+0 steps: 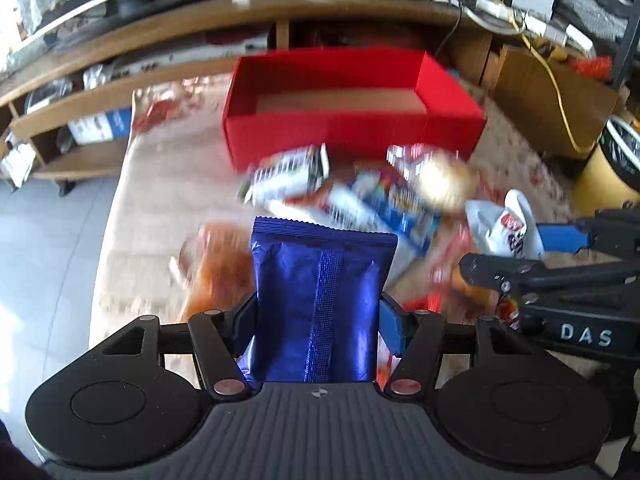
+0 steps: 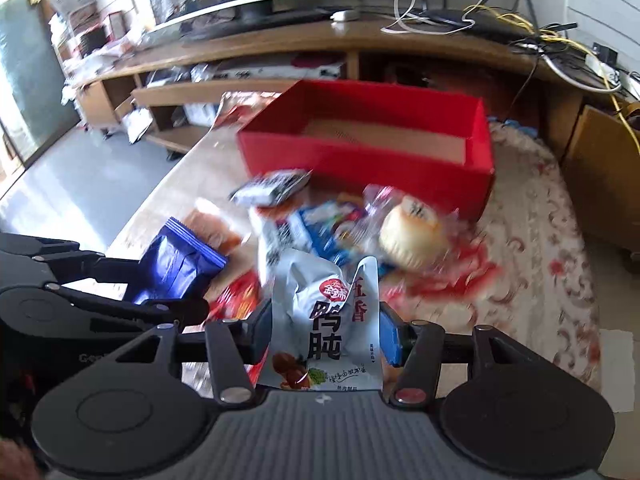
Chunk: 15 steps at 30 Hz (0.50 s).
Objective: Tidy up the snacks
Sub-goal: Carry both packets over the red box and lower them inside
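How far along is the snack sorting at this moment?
Nothing looks done: the red cardboard box shows only bare floor inside. In hand: the left tongs grip a shiny blue foil packet, the right tongs a white printed pouch. The blurred pile of wrappers remains.

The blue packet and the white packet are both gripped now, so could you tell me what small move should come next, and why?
Probably carry both forward over the red box. The left tool clamps the blue packet, the right tool clamps the white packet, and the box sits open and looks empty just beyond the snack pile.
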Motion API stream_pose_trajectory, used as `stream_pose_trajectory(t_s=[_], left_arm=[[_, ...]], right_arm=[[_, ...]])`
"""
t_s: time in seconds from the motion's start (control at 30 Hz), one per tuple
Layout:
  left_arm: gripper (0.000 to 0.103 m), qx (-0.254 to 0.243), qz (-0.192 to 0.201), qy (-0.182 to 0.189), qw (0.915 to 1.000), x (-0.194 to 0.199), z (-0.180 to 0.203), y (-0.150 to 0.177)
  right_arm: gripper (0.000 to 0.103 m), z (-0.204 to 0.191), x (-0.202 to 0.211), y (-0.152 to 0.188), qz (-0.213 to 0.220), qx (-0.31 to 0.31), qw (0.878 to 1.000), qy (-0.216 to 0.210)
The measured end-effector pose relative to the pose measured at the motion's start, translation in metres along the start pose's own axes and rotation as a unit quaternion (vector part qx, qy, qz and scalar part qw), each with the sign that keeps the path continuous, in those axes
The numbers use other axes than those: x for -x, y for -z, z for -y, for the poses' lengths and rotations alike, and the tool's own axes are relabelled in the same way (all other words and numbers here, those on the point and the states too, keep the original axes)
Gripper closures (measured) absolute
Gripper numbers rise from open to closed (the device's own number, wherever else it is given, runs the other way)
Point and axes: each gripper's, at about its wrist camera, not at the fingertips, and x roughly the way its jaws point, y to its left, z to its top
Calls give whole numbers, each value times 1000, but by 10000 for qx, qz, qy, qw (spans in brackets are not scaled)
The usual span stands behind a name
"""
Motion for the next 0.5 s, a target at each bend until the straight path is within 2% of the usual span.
stream_pose_trajectory(t_s=[0.23, 0.5], left_arm=[[35, 149, 300, 71, 9994, -17, 2, -49], [35, 92, 466, -67, 9988, -47, 10, -103]], right_arm=[[42, 22, -9, -46, 316, -281, 9990, 130], [42, 55, -36, -97, 453, -496, 9972, 331]])
